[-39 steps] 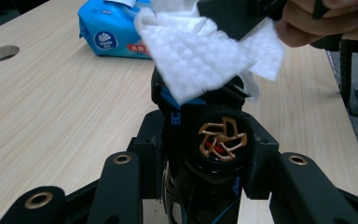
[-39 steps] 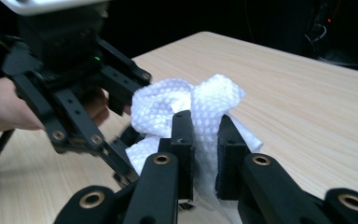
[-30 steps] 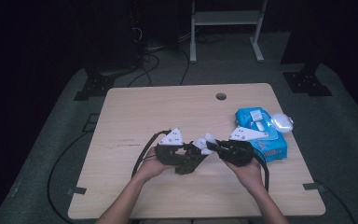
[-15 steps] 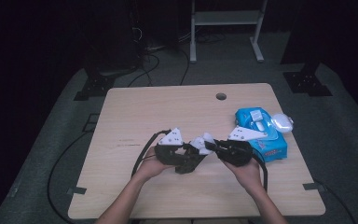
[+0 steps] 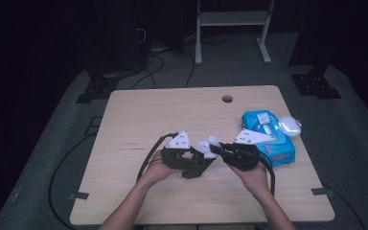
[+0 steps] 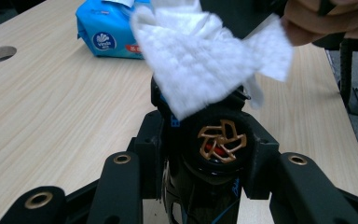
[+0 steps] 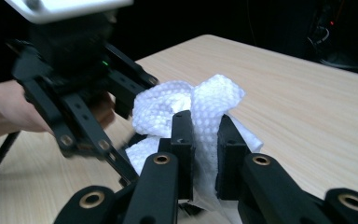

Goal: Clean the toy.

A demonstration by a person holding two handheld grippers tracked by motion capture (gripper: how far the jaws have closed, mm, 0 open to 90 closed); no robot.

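My left gripper [image 5: 197, 164] is shut on a black cylindrical object [image 6: 221, 144] with a copper-coloured fan-shaped part on its end, holding it just above the table near the front middle. Over the object's far end lies a crumpled white wipe [image 6: 205, 51]. My right gripper [image 7: 205, 140] is shut on that wipe [image 7: 186, 102] and presses it against the object from the right. In the high view the right gripper [image 5: 216, 149] meets the left one tip to tip, with the wipe [image 5: 207, 143] between them. The left gripper [image 7: 74, 107] stands close in the right gripper view.
A blue pack of wipes [image 5: 268, 139] lies at the table's right edge, just behind my right hand, with a clear plastic piece [image 5: 290, 125] on it. The wooden table [image 5: 172, 110] has a round hole [image 5: 227, 99] near its back edge. Cables trail from both grippers.
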